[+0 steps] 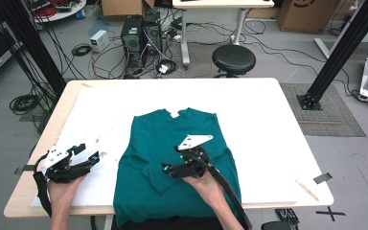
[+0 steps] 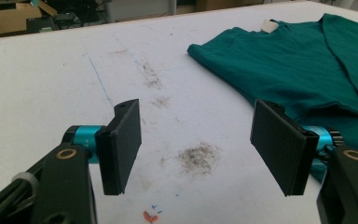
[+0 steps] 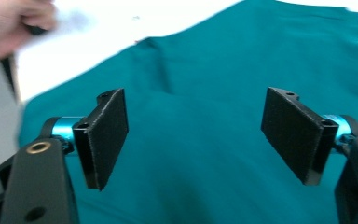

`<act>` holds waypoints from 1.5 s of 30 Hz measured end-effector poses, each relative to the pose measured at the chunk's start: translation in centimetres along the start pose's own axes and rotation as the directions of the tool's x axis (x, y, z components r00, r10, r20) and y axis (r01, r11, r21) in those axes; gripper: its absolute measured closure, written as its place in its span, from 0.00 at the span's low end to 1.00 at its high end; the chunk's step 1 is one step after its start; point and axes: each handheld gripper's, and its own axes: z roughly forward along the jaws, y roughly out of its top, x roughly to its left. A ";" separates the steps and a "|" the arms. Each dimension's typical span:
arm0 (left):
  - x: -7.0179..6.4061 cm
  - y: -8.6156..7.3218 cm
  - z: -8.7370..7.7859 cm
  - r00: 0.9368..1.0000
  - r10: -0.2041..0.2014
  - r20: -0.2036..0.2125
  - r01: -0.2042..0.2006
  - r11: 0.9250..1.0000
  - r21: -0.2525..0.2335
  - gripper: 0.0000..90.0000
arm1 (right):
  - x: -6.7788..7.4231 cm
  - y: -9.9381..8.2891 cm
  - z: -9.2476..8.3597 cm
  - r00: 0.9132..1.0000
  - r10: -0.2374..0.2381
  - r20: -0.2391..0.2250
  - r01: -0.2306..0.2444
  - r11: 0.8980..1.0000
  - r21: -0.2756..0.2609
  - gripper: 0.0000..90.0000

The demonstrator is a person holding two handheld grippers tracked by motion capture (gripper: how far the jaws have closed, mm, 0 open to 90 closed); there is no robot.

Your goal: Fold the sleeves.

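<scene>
High view: the teal shirt (image 1: 177, 163) lies flat mid-frame on your table (image 1: 268, 120), collar up-frame; your right gripper (image 1: 168, 168) sits over its lower middle, nearer than your left gripper (image 1: 92, 155), lower left. Left gripper view: jaws released, empty, shirt at upper right. Right gripper view: jaws released, shirt just beyond them.

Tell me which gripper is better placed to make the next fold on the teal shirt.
Right. The right gripper hangs open directly over the teal shirt, beside its folded-in sleeve. The left gripper, also open, sits over bare white table, off the shirt's edge.
</scene>
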 end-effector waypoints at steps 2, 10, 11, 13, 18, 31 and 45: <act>0.0 0.0 0.0 1.000 0.001 0.000 -0.001 1.000 0.001 0.37 | -0.9 -0.5 -1.1 0.999 0.006 0.033 -0.006 1.000 -0.009 0.25; 0.1 0.0 -0.1 1.000 -0.001 0.012 0.001 1.000 -0.010 0.37 | -4.0 -2.9 -4.9 0.991 0.058 0.121 -0.052 0.997 -0.055 0.25; 0.1 0.0 -0.2 1.000 -0.002 0.014 0.002 1.000 -0.014 0.37 | -4.5 -3.4 -5.3 0.989 0.068 0.129 -0.060 0.996 -0.065 0.25; 0.1 -0.1 -0.3 1.000 -0.006 0.017 0.006 1.000 -0.025 0.38 | -5.3 -4.3 -6.1 0.985 0.092 0.148 -0.081 0.994 -0.074 0.25; -0.3 0.1 -0.2 1.000 0.011 0.019 -0.011 1.000 0.005 0.41 | -7.2 -7.0 -8.1 0.969 0.139 0.206 -0.124 0.989 -0.085 0.26; -2.3 2.2 -0.9 0.997 0.052 0.062 -0.049 0.997 -0.054 0.42 | -8.9 -10.6 -11.5 0.934 0.163 0.319 -0.128 0.984 -0.127 0.28; -2.1 2.0 -1.1 0.997 0.029 0.067 -0.026 0.999 -0.043 0.42 | -9.7 -12.5 -13.2 0.909 0.208 0.361 -0.148 0.971 -0.186 0.28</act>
